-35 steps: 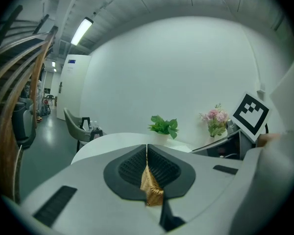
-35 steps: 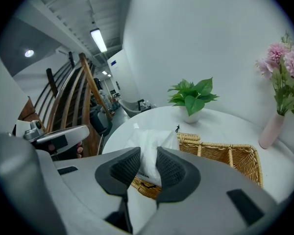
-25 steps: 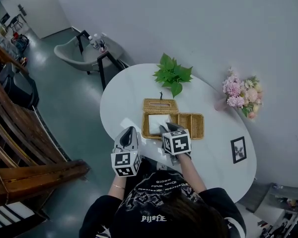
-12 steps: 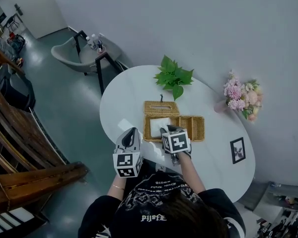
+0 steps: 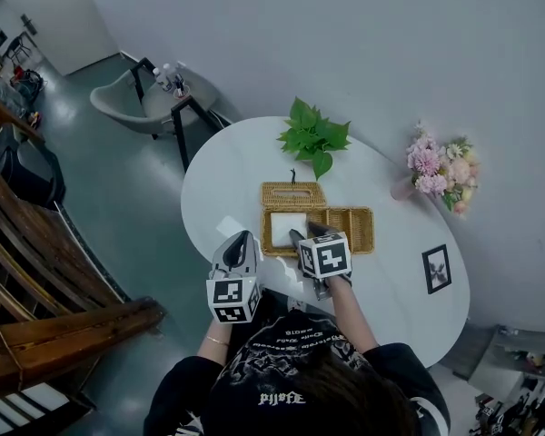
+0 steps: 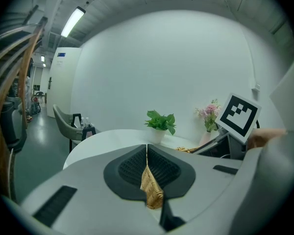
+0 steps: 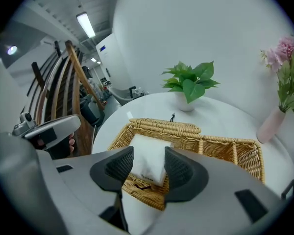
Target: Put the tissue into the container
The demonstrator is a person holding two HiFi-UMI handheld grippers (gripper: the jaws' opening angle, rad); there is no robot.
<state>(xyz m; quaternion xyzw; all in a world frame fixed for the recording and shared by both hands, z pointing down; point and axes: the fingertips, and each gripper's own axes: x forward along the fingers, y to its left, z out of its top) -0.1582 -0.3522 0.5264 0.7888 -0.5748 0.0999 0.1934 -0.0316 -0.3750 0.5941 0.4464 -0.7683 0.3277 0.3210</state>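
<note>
One soft, light tissue pack (image 7: 147, 151) lies in the wicker basket (image 7: 220, 146). My right tongs (image 7: 148, 166), jaws just opened, straddle it without touching. My left tongs (image 6: 147, 168) clamp the basket's rim. Any regrasp should pinch the pack's sides gently.

clear: table (image 5: 220, 184) left of basket (image 5: 350, 211) | obstacles: plant (image 5: 313, 136), flowers (image 5: 440, 166), frame (image 5: 436, 271)

The wicker basket (image 5: 359, 230) is woven cane, golden and rough to the eye, and its lid (image 5: 292, 193) has the same weave. Inside it, the tissue pack (image 7: 149, 158) looks soft and white, with a faint plastic sheen. The desk (image 5: 227, 171) is smooth white with a dull gloss. The right gripper (image 7: 148, 152) has a matt grey plastic shell, and its fingers (image 7: 179, 169) carry black ribbed pads that look rubbery. The floor (image 5: 118, 180) is polished and reflective. The stair rail (image 5: 64, 321) is varnished brown wood. The potted plant (image 5: 313, 136) has waxy leaves.
</note>
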